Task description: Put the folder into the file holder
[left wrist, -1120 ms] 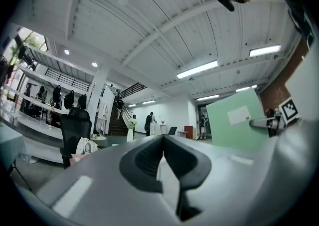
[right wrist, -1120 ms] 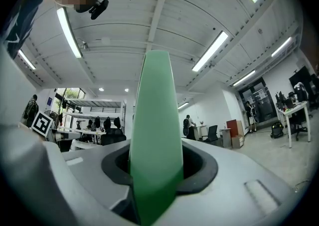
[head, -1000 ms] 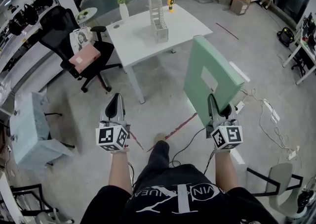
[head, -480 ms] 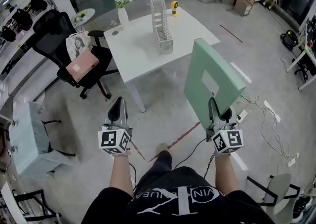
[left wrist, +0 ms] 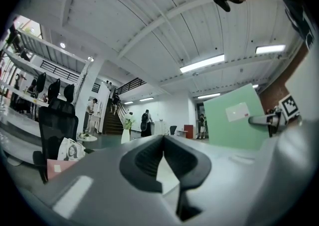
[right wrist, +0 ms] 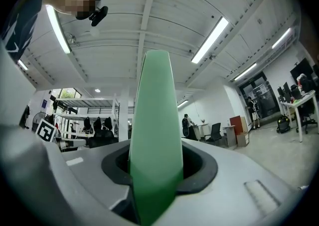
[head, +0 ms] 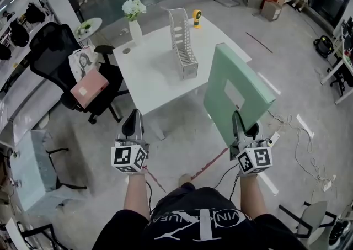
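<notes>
Right hand-held gripper (head: pixel 237 117) hangs off the near right edge of the bench (head: pixel 157 80), clenched on the bottom edge of the green folder (head: pixel 238 90), which stands tall above it. The left hand-held gripper (head: pixel 133 121) is closed on nothing. Pinched so low, the folder may lever sideways in the jaws. A corner could then catch a divider of the file holder (head: pixel 185 44), toward the bench's far corner, and shove or topple that light rack.
</notes>
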The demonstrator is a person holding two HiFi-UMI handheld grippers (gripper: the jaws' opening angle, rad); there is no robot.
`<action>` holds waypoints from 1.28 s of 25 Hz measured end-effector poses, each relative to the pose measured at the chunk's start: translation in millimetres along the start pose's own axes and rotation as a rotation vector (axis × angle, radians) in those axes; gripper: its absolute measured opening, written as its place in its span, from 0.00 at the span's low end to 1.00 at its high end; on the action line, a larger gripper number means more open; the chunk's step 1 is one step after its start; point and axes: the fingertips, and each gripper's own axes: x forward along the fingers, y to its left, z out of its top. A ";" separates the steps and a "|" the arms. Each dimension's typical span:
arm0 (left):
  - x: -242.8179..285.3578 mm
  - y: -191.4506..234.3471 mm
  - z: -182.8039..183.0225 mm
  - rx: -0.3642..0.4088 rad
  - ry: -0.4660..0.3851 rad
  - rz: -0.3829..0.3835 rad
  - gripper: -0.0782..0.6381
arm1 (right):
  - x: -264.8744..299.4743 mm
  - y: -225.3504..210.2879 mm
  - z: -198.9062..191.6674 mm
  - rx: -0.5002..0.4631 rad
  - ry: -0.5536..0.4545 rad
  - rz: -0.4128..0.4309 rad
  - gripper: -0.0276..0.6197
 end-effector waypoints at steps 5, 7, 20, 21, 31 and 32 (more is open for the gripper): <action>35.8 14.5 -6.6 0.005 0.001 -0.023 0.11 | 35.4 3.2 -3.3 0.001 -0.021 0.008 0.31; 44.9 14.9 -6.3 0.010 -0.002 -0.032 0.11 | 43.6 2.2 -2.9 0.004 -0.030 0.007 0.31; 78.3 23.5 -14.7 -0.002 0.017 -0.026 0.11 | 85.4 -12.5 18.0 0.031 -0.052 0.012 0.31; 82.5 24.7 -15.8 0.000 0.018 -0.028 0.11 | 93.0 -13.2 18.6 0.030 -0.053 0.016 0.31; 149.4 54.3 -22.4 0.016 0.027 -0.004 0.11 | 188.7 -22.3 28.2 0.043 -0.081 0.067 0.31; 157.4 56.3 -22.1 0.020 0.028 -0.004 0.11 | 198.8 -23.9 29.2 0.049 -0.082 0.071 0.31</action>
